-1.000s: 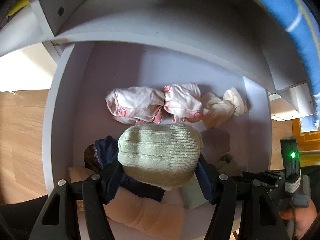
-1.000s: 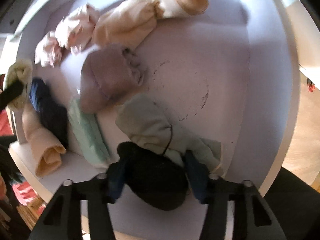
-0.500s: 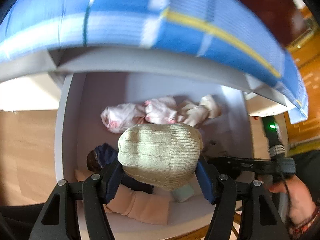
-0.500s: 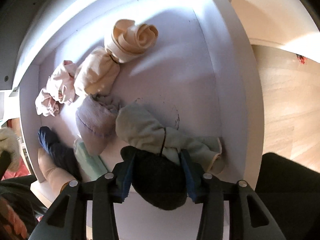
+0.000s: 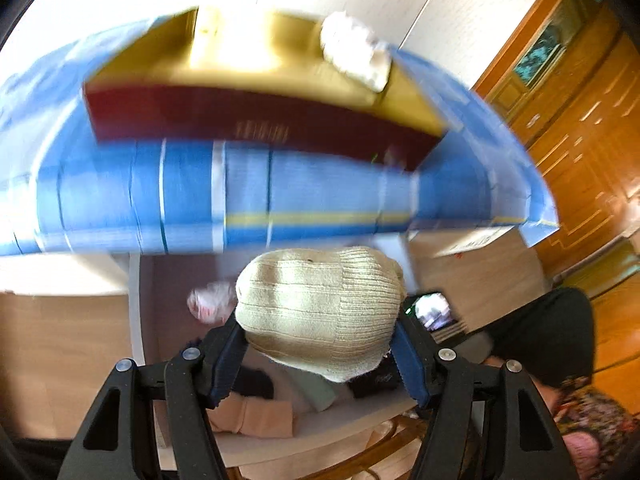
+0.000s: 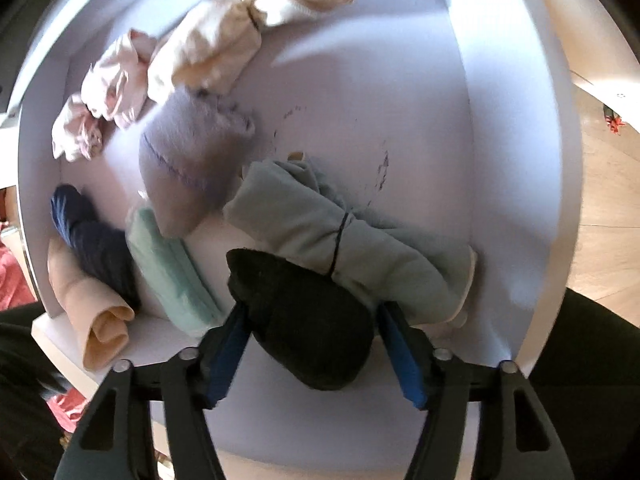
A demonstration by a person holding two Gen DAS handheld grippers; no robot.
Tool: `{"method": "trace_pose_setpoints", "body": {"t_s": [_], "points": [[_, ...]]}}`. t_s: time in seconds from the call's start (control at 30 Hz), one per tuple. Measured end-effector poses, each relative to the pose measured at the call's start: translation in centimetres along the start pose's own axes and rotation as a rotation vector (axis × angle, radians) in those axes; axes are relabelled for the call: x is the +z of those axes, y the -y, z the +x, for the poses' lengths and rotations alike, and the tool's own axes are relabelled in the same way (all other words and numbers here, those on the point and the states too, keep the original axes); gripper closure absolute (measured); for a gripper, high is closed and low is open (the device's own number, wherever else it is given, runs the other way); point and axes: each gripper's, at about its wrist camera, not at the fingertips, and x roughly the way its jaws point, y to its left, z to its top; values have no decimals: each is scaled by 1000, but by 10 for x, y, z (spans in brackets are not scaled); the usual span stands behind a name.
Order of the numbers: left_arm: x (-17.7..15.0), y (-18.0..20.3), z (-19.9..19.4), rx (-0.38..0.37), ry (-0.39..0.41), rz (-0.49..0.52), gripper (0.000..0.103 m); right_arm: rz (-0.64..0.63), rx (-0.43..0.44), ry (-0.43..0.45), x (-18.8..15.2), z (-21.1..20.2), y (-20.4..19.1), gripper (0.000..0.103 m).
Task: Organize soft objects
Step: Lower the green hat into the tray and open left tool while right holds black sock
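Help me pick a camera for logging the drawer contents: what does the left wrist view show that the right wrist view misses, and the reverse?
Only the left wrist view: the left gripper clamping a cream knit bundle, with a blurred blue checked cloth and a dark red box above.

Only the right wrist view: the right gripper, jaws opening around a black bundle, plus the grey-green roll and lavender bundle.

Both: the white drawer and the peach roll at its front.

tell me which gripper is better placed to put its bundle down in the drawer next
Right. The right gripper points down over the white drawer, its jaws opening around the black bundle. The left gripper grips the cream knit bundle farther above it.
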Motion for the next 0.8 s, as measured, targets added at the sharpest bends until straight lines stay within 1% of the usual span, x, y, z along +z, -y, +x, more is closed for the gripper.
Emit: {"method": "trace_pose_setpoints", "body": {"t_s": [0.07,0.1,0.13,0.2,0.23,0.27,0.37,0.5,0.53,0.6,0.67,0.73,0.8], "points": [[16,5,-18,-5,36,18,36,-1,-5,4,6,1,-3,50],[23,6,-25,-5,51,23,36,3,-1,6,8,2,-3,51],[34,7,-34,-5,72,27,36,9,3,9,6,5,-11,52],[49,8,-43,-7,93,27,36,19,19,17,7,4,-7,54],[58,8,-48,1,104,28,36,25,37,26,7,0,-10,55],[69,8,-53,15,120,32,36,29,49,34,-5,-8,-6,55],[91,7,-61,40,145,38,36,56,102,70,-5,-23,-1,56],[123,0,-57,81,141,23,36,99,179,115,-8,-43,6,56],[129,-1,-54,92,137,20,36,121,209,128,-10,-48,10,56],[142,-3,-46,118,127,10,36,143,239,143,-11,-55,15,57],[158,-2,-33,135,107,-6,36,161,256,162,-14,-67,26,57],[168,-3,-24,137,95,-22,36,179,267,182,-18,-75,31,57],[182,0,-10,160,84,-34,35,194,280,200,-18,-81,36,57]]}}
